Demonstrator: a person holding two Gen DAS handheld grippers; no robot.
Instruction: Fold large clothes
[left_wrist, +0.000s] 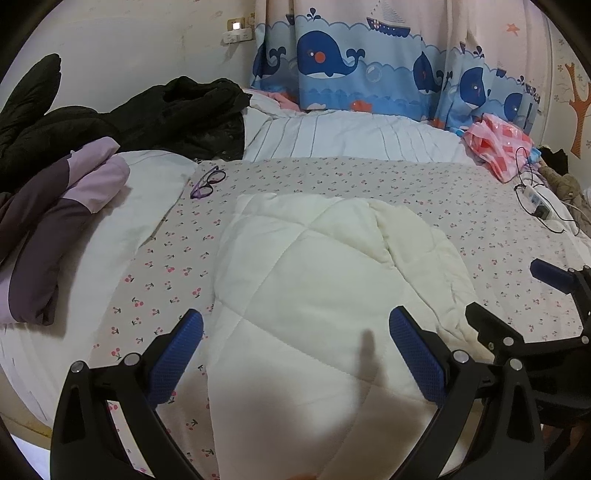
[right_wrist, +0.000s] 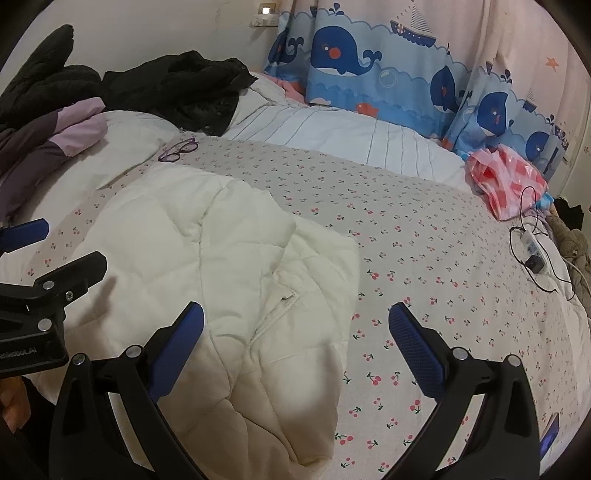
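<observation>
A cream quilted jacket (left_wrist: 314, 280) lies folded on the cherry-print bedspread (left_wrist: 369, 181); it also shows in the right wrist view (right_wrist: 207, 266). My left gripper (left_wrist: 295, 332) is open and empty, hovering over the jacket's near part. My right gripper (right_wrist: 295, 325) is open and empty, above the jacket's right edge and the bedspread (right_wrist: 424, 236). The right gripper also shows at the right in the left wrist view (left_wrist: 517, 295). The left gripper also shows at the left in the right wrist view (right_wrist: 62, 243).
A purple jacket (left_wrist: 55, 221) and black coats (left_wrist: 155, 114) lie at the left. Purple glasses (left_wrist: 207, 181) rest beyond the cream jacket. A pink plastic bag (left_wrist: 498, 147) and a power strip with cables (left_wrist: 535, 201) lie at the right. A whale curtain (left_wrist: 369, 66) hangs behind.
</observation>
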